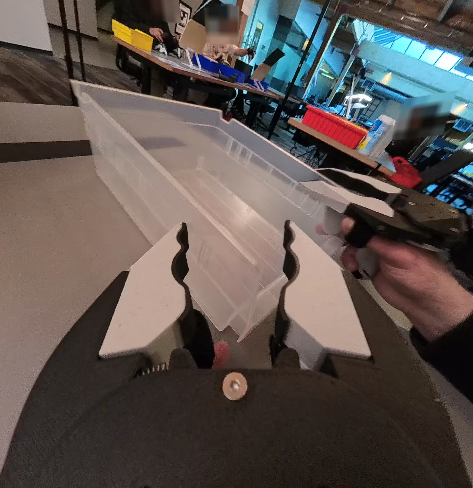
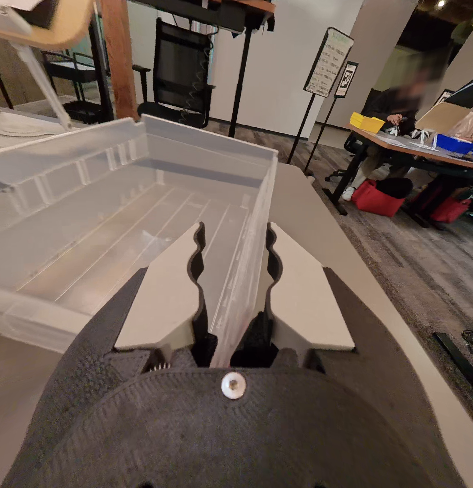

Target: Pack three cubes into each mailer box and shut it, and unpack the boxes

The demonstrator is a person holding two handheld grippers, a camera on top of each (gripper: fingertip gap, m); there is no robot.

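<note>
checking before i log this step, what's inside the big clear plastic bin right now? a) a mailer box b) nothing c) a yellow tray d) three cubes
b: the translucent clear plastic bin shows only its bare ribbed floor in both wrist views, with the left gripper and the right gripper each straddling one of its walls with jaws apart.

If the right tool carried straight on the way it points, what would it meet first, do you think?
The right tool already straddles the side wall of the clear plastic bin. Going straight on, it would likely slide along that wall toward the bin's far corner; depth is hard to judge.
</note>
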